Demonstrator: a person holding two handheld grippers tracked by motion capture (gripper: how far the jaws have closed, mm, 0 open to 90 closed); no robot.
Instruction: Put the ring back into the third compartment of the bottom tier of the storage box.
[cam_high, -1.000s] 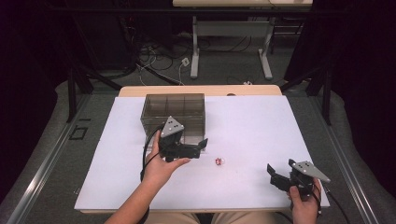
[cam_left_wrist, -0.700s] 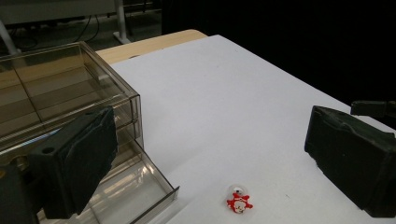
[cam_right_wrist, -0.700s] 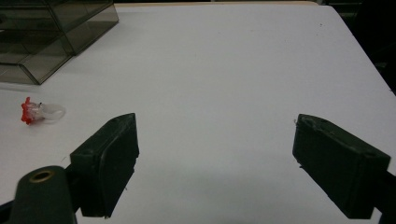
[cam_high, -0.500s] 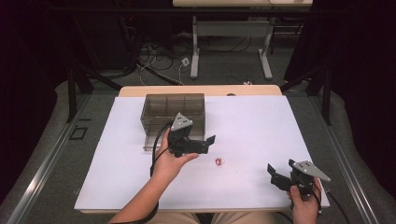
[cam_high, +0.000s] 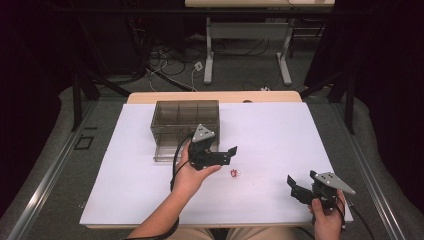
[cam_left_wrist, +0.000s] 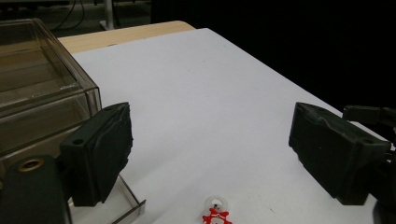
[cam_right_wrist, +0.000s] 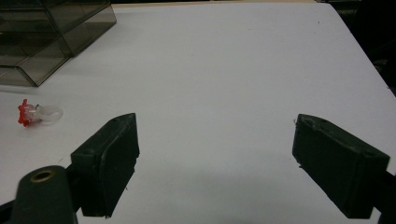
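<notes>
lab | dark curtains (cam_high: 30, 75) | floor cables (cam_high: 165, 60) | white table (cam_high: 280, 130)

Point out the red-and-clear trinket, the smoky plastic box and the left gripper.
Trinket (cam_high: 234, 173), high view, its red part.
Plastic box (cam_high: 186, 118), high view, its top.
Left gripper (cam_high: 231, 151), high view, between the fingers.

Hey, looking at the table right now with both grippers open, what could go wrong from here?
1. The small red and clear ring lies flat on the white table, so the left gripper, wide open above it, might push it along rather than pinch it.
2. That gripper is close beside the smoky plastic drawer box; a sideways move may knock it.
3. The right gripper sits near the table's front edge, apart from the ring.
</notes>
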